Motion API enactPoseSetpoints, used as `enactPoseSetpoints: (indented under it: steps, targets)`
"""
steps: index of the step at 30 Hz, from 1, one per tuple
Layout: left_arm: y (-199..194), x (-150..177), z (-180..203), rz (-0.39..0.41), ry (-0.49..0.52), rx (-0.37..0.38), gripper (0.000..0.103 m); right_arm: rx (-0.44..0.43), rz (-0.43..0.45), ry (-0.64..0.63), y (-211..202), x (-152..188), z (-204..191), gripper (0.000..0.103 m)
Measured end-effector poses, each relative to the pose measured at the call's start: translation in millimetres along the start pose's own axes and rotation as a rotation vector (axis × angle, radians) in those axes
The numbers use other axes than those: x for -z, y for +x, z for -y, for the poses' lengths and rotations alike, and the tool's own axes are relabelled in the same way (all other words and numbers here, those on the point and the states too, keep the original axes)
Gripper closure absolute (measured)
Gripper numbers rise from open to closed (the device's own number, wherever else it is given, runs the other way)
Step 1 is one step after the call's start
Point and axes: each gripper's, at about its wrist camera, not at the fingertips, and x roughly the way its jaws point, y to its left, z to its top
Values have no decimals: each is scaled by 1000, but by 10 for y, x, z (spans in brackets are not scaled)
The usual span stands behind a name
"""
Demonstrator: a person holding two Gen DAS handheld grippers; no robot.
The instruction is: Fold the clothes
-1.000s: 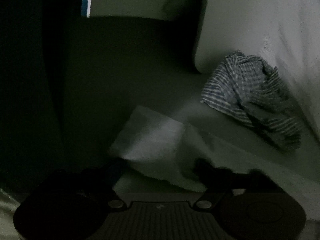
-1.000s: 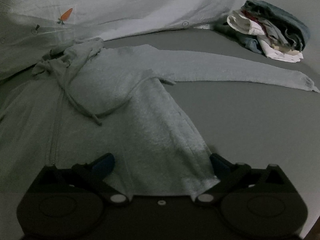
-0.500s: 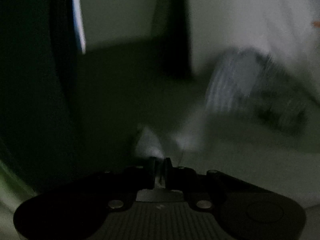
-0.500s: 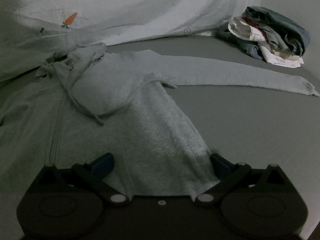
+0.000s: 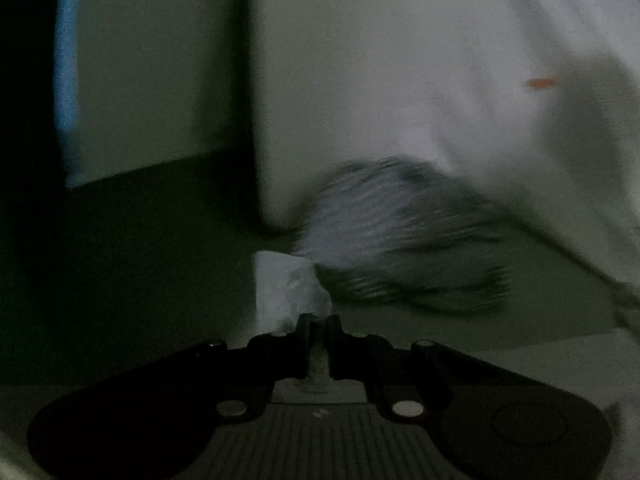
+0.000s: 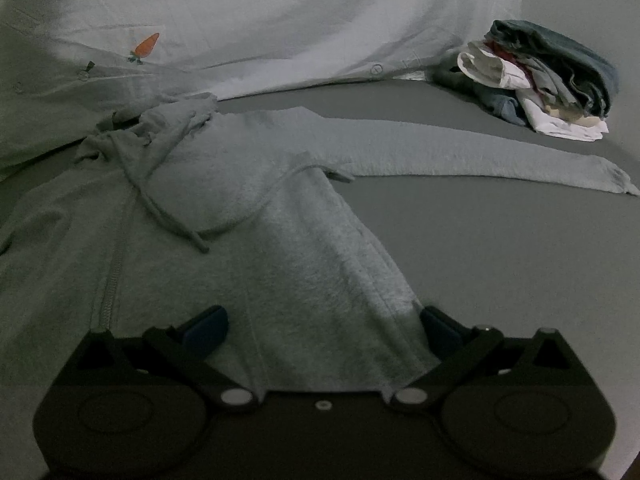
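The left hand-held gripper (image 5: 318, 322) was clenched on a pale grey cloth corner (image 5: 286, 286); the right hand-held gripper (image 6: 322, 326) stood released over the grey hoodie (image 6: 248, 240) spread on the bed (image 6: 500, 248).

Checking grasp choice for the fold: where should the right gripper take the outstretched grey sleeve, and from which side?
Probably at the cuff of the sleeve, coming from its free far-right end: the hoodie sleeve lies flat and straight on the bed, so lifting its tip lets it fold back over the body.
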Motion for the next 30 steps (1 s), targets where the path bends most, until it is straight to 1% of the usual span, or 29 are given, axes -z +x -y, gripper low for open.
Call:
enactPoseSetpoints:
  steps: [3,4,5,6,7,9,11,13,15,16,18,19,22,26,28,30]
  targets:
    - [-48,-34,372,17,38,144,96,-13,-6,-9,-5,-7,15,0]
    - [-55,-6,519,13,56,206,96,-18,-8,-13,-8,-8,20,0]
    - [-45,30,645,-1,72,252,95,-24,-10,-18,-11,-10,27,0]
    - [16,96,790,-46,95,305,92,-30,-12,-22,-13,-11,34,0]
    - [78,162,935,-92,118,358,91,-35,-16,-27,-14,-15,40,0]
    - [249,349,1142,-231,160,457,75,-46,-33,-37,-8,-39,47,0]
    - [306,462,1257,-314,216,448,74,-56,-58,-49,5,-77,52,0]
    - [361,575,1370,-397,272,437,66,-64,-98,-61,26,-135,51,0]
    - [317,596,1362,-385,274,434,46,-70,-162,-70,59,-221,52,0]
    - [288,584,1324,-373,262,429,43,-70,-201,-68,81,-275,53,0]
    - [360,542,1279,-374,235,413,42,-62,-260,-62,105,-369,37,3]
    - [459,513,1220,-381,210,395,42,-60,-269,-61,96,-413,17,4]
    - [520,444,1028,-385,125,352,42,-59,-278,-49,38,-536,-64,5]
    - [629,372,745,-400,20,309,42,-97,-292,-13,-42,-672,-195,11]
    - [669,363,630,-406,-4,287,42,-118,-300,12,-61,-746,-255,14]
    - [693,383,519,-410,-16,262,42,-130,-314,22,-73,-791,-321,15]
